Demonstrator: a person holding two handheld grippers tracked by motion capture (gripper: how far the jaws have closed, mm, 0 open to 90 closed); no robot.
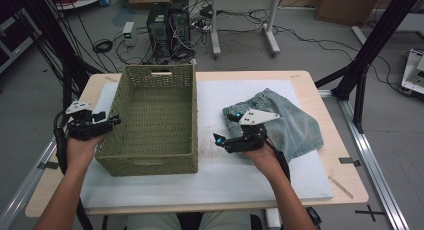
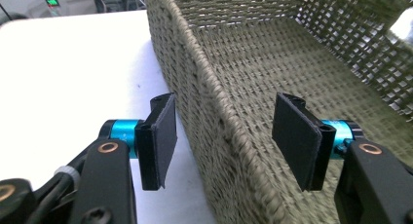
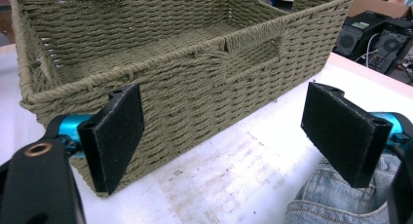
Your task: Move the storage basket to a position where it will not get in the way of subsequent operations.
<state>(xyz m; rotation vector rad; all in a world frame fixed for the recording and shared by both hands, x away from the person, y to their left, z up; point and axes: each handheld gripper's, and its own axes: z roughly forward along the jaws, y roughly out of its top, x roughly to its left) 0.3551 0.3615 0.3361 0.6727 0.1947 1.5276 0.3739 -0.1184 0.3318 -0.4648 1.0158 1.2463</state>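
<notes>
Woven green basket (image 1: pixel 150 120): left hand-held gripper (image 2: pixel 221 136) straddles its left rim, pads spread; right hand-held gripper (image 3: pixel 224 136) spread beside denim shorts (image 1: pixel 285 120).

Dim, even overhead light – soft shadows – slightly blurry frames.

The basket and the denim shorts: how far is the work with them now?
Done: nothing is packed; the woven basket is empty. In hand: the left gripper straddles the basket's side wall, pads not pressing; the right gripper, open, hovers between basket and denim shorts. Left: probably gripping the shorts, which lie crumpled on the white mat, and putting them in.
</notes>
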